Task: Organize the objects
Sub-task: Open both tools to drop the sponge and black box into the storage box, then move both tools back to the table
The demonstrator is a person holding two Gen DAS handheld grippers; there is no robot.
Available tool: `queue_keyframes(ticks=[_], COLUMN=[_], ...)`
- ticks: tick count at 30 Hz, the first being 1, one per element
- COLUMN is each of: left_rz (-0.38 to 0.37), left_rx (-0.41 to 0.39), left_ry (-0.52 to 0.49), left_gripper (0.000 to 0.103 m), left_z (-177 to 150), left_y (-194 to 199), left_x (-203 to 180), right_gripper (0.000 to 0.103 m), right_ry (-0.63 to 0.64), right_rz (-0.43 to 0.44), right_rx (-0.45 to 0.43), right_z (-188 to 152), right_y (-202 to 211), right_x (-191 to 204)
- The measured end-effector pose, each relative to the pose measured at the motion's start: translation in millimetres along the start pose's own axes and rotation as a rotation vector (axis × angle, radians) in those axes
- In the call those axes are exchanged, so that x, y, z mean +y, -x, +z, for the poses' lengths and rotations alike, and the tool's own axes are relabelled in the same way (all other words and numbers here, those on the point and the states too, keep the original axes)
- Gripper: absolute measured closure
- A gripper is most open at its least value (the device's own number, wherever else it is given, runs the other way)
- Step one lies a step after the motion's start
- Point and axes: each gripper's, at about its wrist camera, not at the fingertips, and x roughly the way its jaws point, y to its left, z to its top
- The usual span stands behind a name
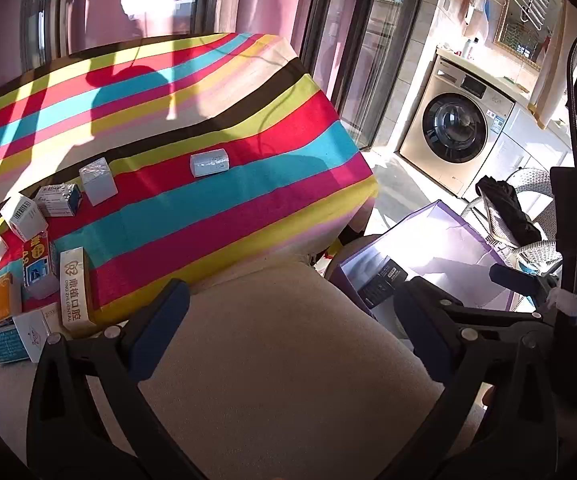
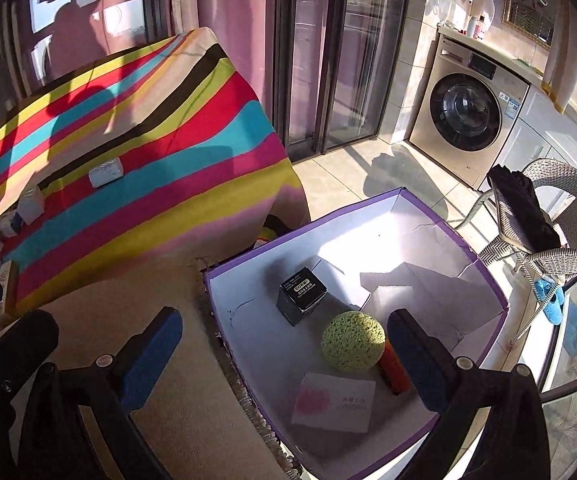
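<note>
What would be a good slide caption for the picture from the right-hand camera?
Open right gripper above a purple-edged box holding a black carton, green sponge ball and white card.

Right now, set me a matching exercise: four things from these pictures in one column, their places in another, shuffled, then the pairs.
Things:
1. black carton
2. white roll-shaped packet
3. dark garment
4. yellow-green sponge ball

Places:
A. draped on the wicker chair
B. alone, mid striped cloth
C. in the purple-edged box, next to an orange tube
D. in that box, near its left wall

Pairs: 1-D, 2-B, 3-A, 4-C
</note>
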Motion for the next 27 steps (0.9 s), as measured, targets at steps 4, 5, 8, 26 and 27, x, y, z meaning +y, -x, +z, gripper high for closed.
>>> queue_keyframes(ticks=[4,5,8,26,27], left_rz=[0.024,0.033,0.057,0.268,0.275], left_rx=[0.005,0.007,0.009,-0.075,-0.074], left_ry=[0.042,0.053,0.084,0.337,0.345], left_gripper=[0.001,0.001,0.001,0.001,0.001], left_z=[-5.9,-7.5,-13.5,-68.1,-69.9], left_y=[7.0,8.9,15.7,92.3,92.6], left_x=[20.0,24.8,40.5,172.1,176.3], right_gripper=[0.000,0.000,0.000,0.000,0.000], right_ry=[0.040,0.049,0.077,0.304,0.310], right_rz=[0.031,0.038,0.064,0.317,0.323], right_rx=[-0.002,-0.004,-0.012,-0.027,-0.028], right_z=[-2.9,-3.4,-5.7,-28.6,-28.8], right_y=[2.9,3.8,6.7,24.4,24.0], right_x=[18.2,22.3,35.5,150.0,154.5])
